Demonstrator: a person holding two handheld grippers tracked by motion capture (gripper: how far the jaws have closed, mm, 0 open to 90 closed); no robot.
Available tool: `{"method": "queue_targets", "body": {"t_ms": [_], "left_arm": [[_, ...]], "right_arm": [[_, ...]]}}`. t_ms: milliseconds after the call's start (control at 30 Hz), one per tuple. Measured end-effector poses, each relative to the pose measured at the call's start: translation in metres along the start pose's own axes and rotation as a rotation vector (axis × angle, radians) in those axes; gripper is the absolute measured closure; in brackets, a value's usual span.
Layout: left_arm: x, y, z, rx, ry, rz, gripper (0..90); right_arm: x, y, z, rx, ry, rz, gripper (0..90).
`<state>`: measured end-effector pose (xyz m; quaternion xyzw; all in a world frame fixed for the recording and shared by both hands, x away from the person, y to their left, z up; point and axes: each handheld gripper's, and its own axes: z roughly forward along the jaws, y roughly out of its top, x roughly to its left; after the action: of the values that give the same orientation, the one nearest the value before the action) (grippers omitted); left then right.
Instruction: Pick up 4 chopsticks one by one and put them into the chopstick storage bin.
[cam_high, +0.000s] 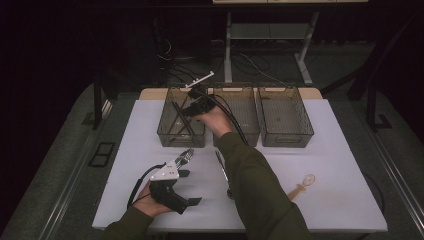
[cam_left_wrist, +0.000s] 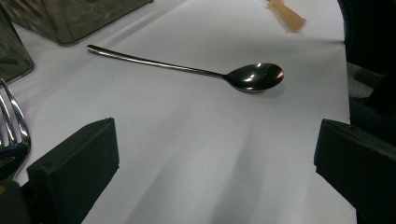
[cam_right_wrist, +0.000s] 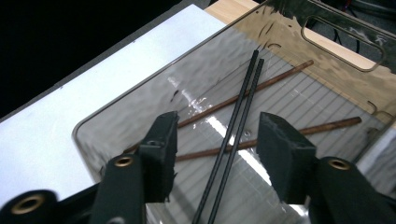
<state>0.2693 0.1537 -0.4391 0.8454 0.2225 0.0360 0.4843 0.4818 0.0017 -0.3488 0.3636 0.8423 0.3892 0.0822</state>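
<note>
My right gripper (cam_high: 184, 111) hangs over the left smoky plastic bin (cam_high: 167, 135) at the back of the table. Its jaws stand open, and a pair of black chopsticks (cam_right_wrist: 243, 107) runs between them without touching the pads; the right gripper (cam_right_wrist: 217, 135) looks down into that bin (cam_right_wrist: 289, 28). Two brown wooden chopsticks (cam_right_wrist: 261, 86) lie on the bin floor under the black pair. My left gripper (cam_high: 191, 187) rests near the table's front edge, open, with nothing between the jaws of the left gripper (cam_left_wrist: 217, 154). A metal spoon (cam_left_wrist: 254, 76) lies ahead of it, and a fork (cam_left_wrist: 11, 135) beside it.
Two more smoky bins stand beside the first, a middle one (cam_high: 250, 135) and a right one (cam_high: 287, 137). A pale wooden spoon (cam_high: 304, 184) lies at the front right of the white tabletop (cam_high: 340, 150). The metal spoon (cam_high: 222, 170) lies next to the right sleeve.
</note>
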Motion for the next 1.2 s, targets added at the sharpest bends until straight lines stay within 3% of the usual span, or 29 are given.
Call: {"method": "queue_targets", "body": {"t_ms": [400,667,967,1200], "left_arm": [[-0.001,0.000,0.001,0.002,0.002,-0.002,0.0],[-0.001,0.000,0.000,0.008,0.001,0.005,0.0],[-0.002,-0.001,0.001,0.000,0.008,-0.019,0.0],[-0.002,-0.001,0.002,0.012,0.012,-0.010,0.0]], "right_arm": [[-0.005,-0.031,-0.048,-0.050,0.006,-0.044,35.5],[-0.013,-0.060,-0.076,-0.077,0.023,-0.056,34.3],[-0.018,-0.093,-0.102,-0.108,0.039,-0.074,34.3],[-0.022,-0.120,-0.121,-0.107,0.050,-0.072,35.0]]}}
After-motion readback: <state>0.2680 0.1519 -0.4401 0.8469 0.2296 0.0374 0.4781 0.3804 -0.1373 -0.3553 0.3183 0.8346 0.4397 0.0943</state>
